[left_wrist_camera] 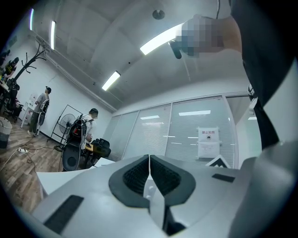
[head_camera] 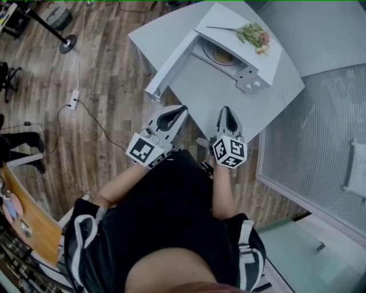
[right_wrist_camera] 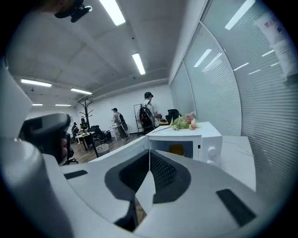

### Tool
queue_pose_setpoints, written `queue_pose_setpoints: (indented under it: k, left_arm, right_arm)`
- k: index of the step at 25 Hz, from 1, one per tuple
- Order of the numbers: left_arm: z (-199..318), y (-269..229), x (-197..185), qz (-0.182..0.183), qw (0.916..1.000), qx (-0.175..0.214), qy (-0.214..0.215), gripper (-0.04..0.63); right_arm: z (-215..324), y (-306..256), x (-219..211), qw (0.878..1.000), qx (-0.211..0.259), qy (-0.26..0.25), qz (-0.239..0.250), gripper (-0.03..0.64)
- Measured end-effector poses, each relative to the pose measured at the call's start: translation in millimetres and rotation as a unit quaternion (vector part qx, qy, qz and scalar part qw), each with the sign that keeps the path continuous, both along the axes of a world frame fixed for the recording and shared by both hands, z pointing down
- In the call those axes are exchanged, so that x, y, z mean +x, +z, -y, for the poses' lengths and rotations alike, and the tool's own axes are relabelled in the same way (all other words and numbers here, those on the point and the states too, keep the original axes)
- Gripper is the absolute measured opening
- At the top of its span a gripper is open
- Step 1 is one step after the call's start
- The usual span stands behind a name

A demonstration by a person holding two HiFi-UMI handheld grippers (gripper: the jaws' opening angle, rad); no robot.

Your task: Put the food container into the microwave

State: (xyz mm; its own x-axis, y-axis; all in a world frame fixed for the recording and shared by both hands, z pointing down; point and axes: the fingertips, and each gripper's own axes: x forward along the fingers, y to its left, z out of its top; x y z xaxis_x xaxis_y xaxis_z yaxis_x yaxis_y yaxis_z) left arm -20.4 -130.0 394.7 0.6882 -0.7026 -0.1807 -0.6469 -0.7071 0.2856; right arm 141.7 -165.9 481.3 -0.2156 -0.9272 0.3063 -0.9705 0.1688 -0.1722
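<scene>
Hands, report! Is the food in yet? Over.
Left gripper, right gripper: jaws shut, empty. Yellow container sits inside microwave, door open. Nothing in the way.

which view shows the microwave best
The head view: the whole microwave shows from above, door open. The right gripper view shows its front, small, beyond the shut jaws. The left gripper view misses it.

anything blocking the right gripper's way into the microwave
Nothing visible. The door of the microwave is swung open, only bare table lies before the right gripper, and a yellowish container sits inside.
</scene>
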Motion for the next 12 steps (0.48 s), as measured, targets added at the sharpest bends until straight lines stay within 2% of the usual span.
queue_pose_setpoints:
  k: [5,12]
  left_arm:
    - [-30,-3,10,0.007,0.9998,-0.009,-0.014,0.028]
    - [-45,-8,23,0.01,0.9993,-0.003,-0.037,0.028]
  right_arm:
    - [-64,-27,7,1.0,0.019,0.013,0.01,0.026]
    - [-96,-29,13,1.0,0.016,-0.003,0.024,0.025]
